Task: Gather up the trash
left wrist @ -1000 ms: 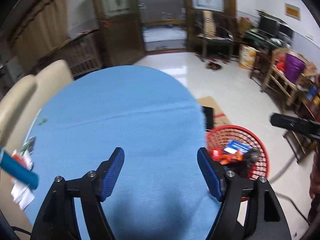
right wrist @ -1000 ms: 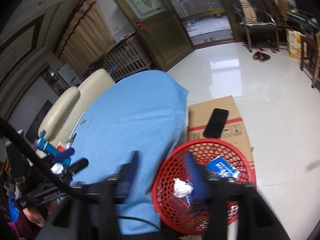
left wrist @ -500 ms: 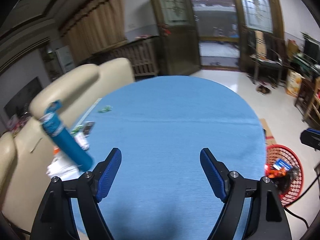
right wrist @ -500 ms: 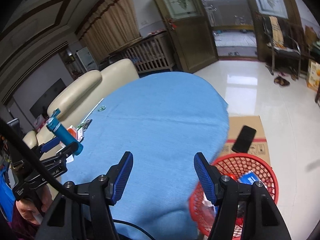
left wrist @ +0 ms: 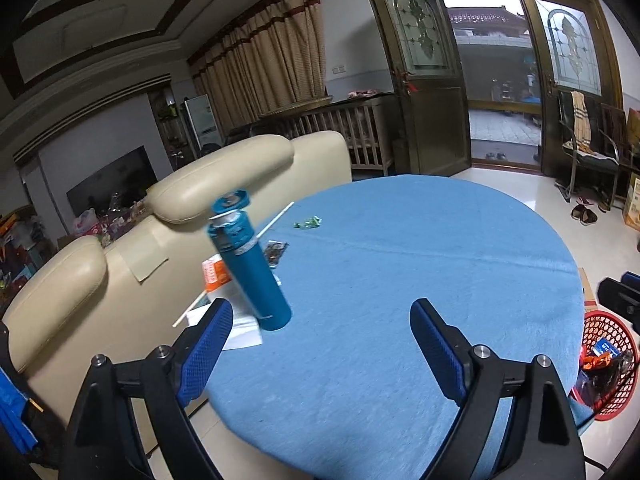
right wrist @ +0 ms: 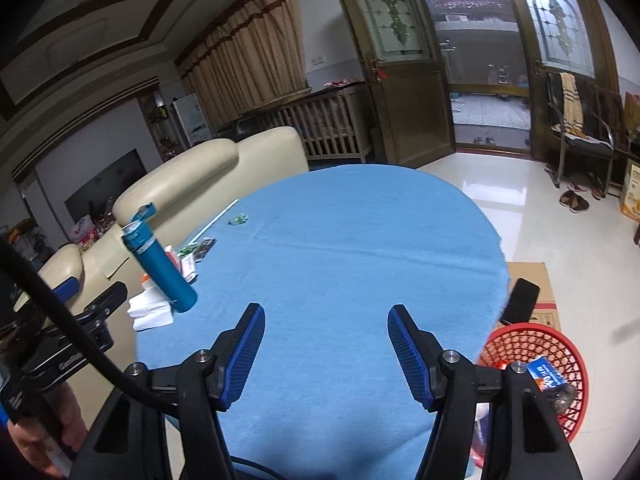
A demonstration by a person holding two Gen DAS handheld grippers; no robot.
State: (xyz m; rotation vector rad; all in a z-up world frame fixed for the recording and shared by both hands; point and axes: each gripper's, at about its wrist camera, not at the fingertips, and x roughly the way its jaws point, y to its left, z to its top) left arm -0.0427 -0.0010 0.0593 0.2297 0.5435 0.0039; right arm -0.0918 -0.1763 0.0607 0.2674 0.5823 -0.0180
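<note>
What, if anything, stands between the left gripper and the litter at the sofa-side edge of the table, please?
The teal bottle stands in front of the papers and orange packet, partly blocking the left gripper. The green wrapper farther back lies unobstructed on the blue cloth.

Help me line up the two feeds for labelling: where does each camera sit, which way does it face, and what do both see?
Left wrist: rides the left tool, looking forward and downward over the blue table toward the sofa; only its open blue fingers show.
Right wrist: rides the right tool, facing likewise; the left tool and the hand holding it show.
Shared: teal bottle, table, red basket, doorway.
</note>
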